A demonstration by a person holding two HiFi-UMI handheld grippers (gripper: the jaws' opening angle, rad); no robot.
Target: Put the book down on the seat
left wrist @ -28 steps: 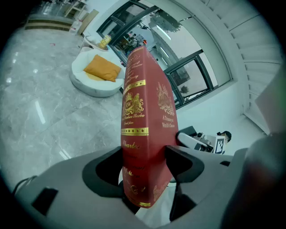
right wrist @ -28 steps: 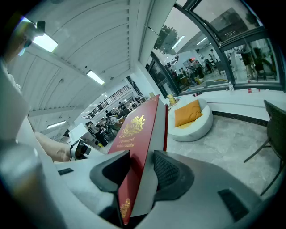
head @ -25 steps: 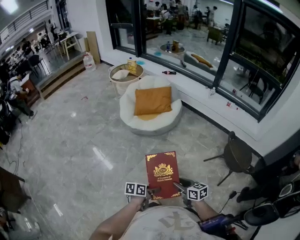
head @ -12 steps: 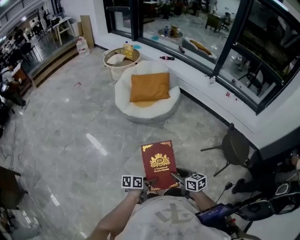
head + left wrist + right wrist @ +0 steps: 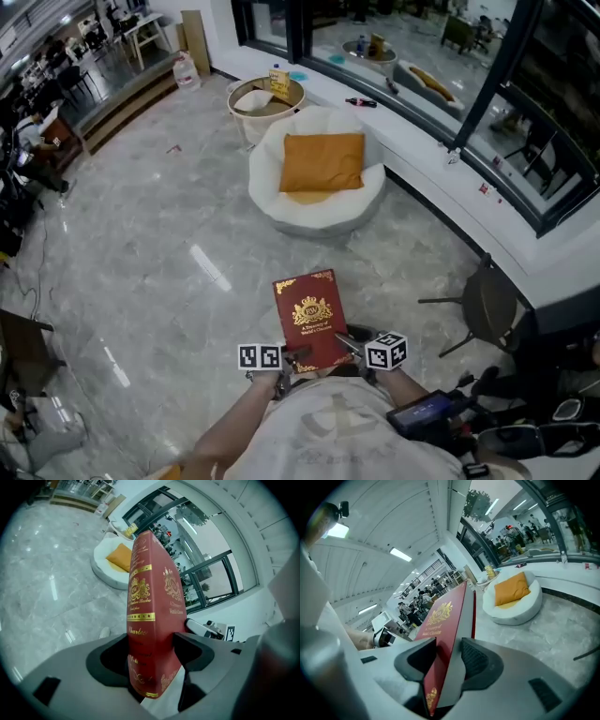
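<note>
Marble floor [image 5: 141, 244] — one seat [image 5: 314, 217], one book [image 5: 307, 319]

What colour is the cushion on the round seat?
Plain orange; the cushion shows best in the head view.

The book [image 5: 307, 319] is deep red — gold crest, gold lettering, gold scrollwork at its corners (gold bands cross the spine too). The seat [image 5: 370, 197] is white, its cushion [image 5: 322, 161] orange. The floor [image 5: 141, 244] is pale grey — marbled with faint veins.
</note>
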